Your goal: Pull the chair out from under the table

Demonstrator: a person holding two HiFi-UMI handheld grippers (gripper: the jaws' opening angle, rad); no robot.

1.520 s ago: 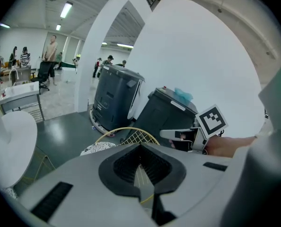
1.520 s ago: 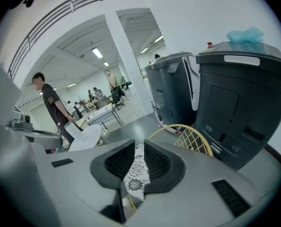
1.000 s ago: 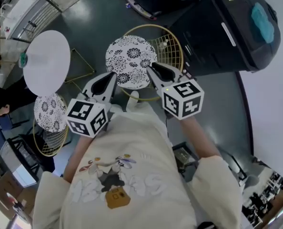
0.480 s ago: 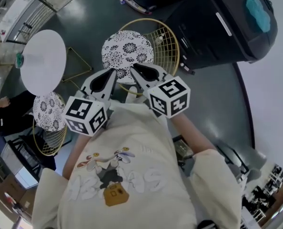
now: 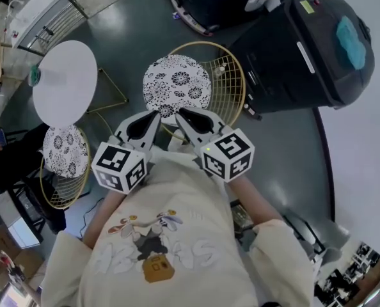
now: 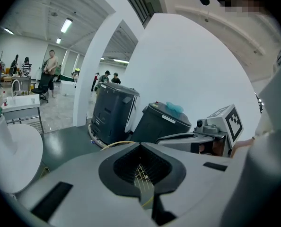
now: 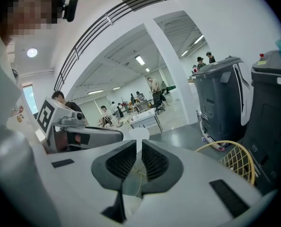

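Item: chair (image 5: 225, 82), gold wire frame with a round patterned seat pad (image 5: 177, 85); standing on the dark floor (image 5: 123, 27) at 12 o'clock from both tools; the round white desk (image 5: 65, 82) is lying at 10 o'clock, and the chair is seemingly sitting clear of its top rather than tucked under.

Also: second chair (image 5: 66, 151) of the same kind at 9 o'clock, just beside the desk's near edge; which chair the task means is remaining uncertain.

Handling, as judged: the thin wire is suggesting a light, stiff frame, sliding readily on smooth floor yet tipping if tugged high; the top hoop of the back is offering the firmest hold; the pad is looking soft and possibly loose, so no place to grip.

Tools: left tool (image 5: 153, 115) is holding its jaws apart, nothing between, chair mesh showing through the gap; right tool (image 5: 181, 112) has just been closing its jaws, now leaving a narrow slit, nothing between the pads.

Obscured: chair legs are hiding beneath the seat; whether the black bins (image 5: 308, 50) at 2 o'clock are touching the chair back cannot be told.
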